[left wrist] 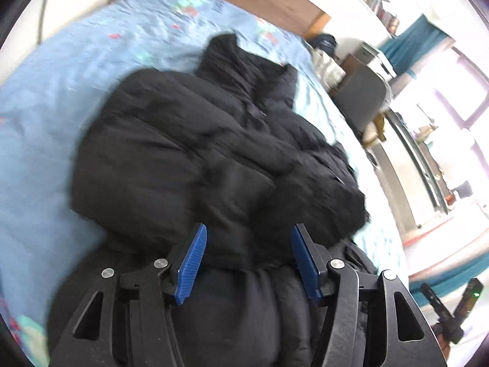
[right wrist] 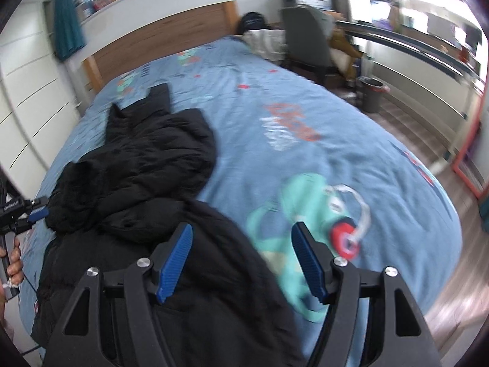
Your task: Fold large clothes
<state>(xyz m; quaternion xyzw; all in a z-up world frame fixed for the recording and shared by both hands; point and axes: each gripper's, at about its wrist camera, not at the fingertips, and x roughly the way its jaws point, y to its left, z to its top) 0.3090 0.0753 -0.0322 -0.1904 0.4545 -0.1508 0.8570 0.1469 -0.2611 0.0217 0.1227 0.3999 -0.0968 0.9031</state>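
A black puffer jacket (left wrist: 195,153) lies on the blue bed cover (left wrist: 45,122), collar toward the headboard, both sleeves folded across its front. My left gripper (left wrist: 248,232) is open and empty, just above the jacket's lower part. In the right wrist view the jacket (right wrist: 146,165) lies at the left of the bed. My right gripper (right wrist: 241,232) is open and empty over the jacket's right hem edge, where it meets the blue cover (right wrist: 305,107). The left gripper (right wrist: 36,211) shows at the far left of that view, its jaws unclear there.
A wooden headboard (right wrist: 159,36) stands at the bed's far end. A grey chair (right wrist: 308,36), a desk and a grey bin (right wrist: 371,94) stand right of the bed. White drawers (right wrist: 24,107) line the left. The bed's right half carries a cartoon print (right wrist: 305,202).
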